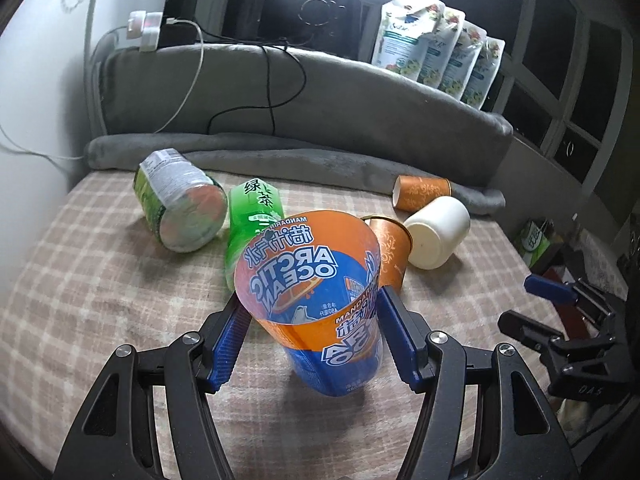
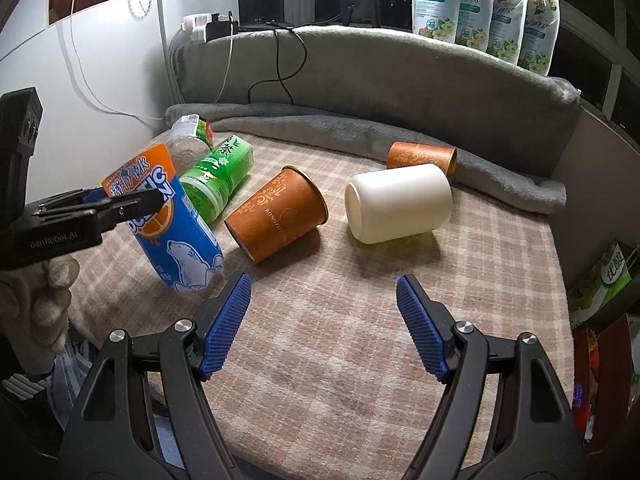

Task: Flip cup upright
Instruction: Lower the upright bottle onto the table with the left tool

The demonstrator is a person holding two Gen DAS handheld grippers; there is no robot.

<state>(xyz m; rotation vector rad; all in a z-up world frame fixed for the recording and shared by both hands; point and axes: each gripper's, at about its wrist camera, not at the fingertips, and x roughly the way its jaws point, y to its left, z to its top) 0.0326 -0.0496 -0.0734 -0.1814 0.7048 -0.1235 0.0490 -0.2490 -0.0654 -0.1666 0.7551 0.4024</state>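
Note:
An orange and blue Arctic Ocean cup point(image 1: 320, 304) stands nearly upright, tilted a little, open mouth up, between the fingers of my left gripper point(image 1: 312, 320), which is shut on it near its upper part. The cup point(image 2: 176, 236) shows in the right wrist view at the left, base on the checked cloth point(image 2: 340, 340), with my left gripper point(image 2: 132, 204) across its side. My right gripper point(image 2: 324, 284) is open and empty, low over the cloth in front of the lying cups. It shows in the left wrist view point(image 1: 536, 300) at the right.
On the cloth lie an orange paper cup point(image 2: 276, 216), a white cup point(image 2: 400, 204), a second orange cup point(image 2: 420, 156), a green tea cup point(image 2: 216, 180) and a clear labelled cup point(image 2: 188, 140). A grey blanket point(image 2: 360, 80) covers the raised back. Refill pouches point(image 2: 480, 12) stand behind it.

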